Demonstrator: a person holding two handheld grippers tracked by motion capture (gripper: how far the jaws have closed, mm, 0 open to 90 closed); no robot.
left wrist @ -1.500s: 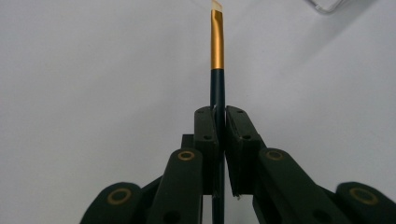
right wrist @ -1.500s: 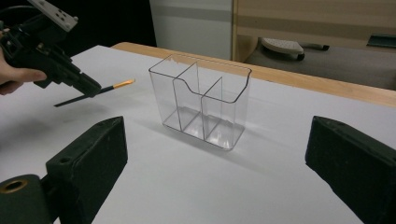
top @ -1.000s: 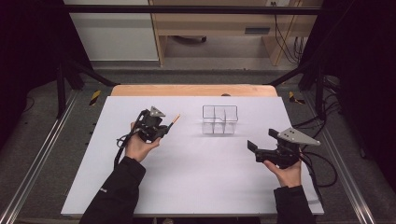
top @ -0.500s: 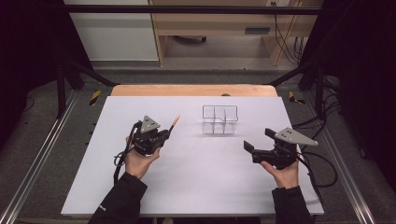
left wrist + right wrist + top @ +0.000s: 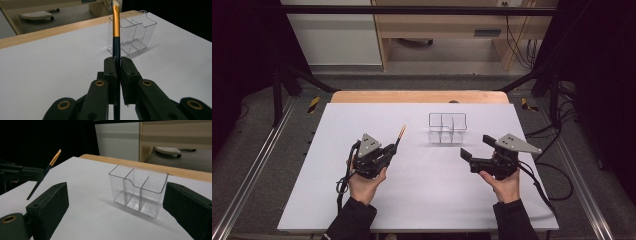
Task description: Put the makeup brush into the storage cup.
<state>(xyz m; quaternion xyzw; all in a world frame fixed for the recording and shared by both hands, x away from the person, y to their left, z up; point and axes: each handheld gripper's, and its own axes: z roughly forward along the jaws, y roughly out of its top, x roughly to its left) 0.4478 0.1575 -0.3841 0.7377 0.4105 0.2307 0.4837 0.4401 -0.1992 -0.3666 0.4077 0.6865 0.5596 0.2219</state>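
My left gripper (image 5: 391, 150) is shut on a thin brush (image 5: 400, 134) with a dark handle, a gold ferrule and a pale tip, held above the white table left of centre. In the left gripper view the brush (image 5: 116, 27) rises straight out of the closed jaws (image 5: 118, 66) and points at a clear three-compartment box (image 5: 132, 35). The box (image 5: 447, 128) stands empty at the table's far middle. My right gripper (image 5: 477, 147) hovers open just right of and nearer than the box (image 5: 138, 190), which sits between and beyond its wide black jaws. The brush (image 5: 50, 167) also shows slanted at the left there.
The white tabletop (image 5: 427, 200) ends in a wooden strip (image 5: 412, 96) at the far side. Metal rails (image 5: 252, 175) run along both sides, and cables (image 5: 552, 175) trail off the right edge. A wooden shelf unit (image 5: 447, 30) stands on the floor behind.
My left gripper has drawn back toward the near edge with the brush still clamped. The right gripper has shifted a little to the left, closer to the box.
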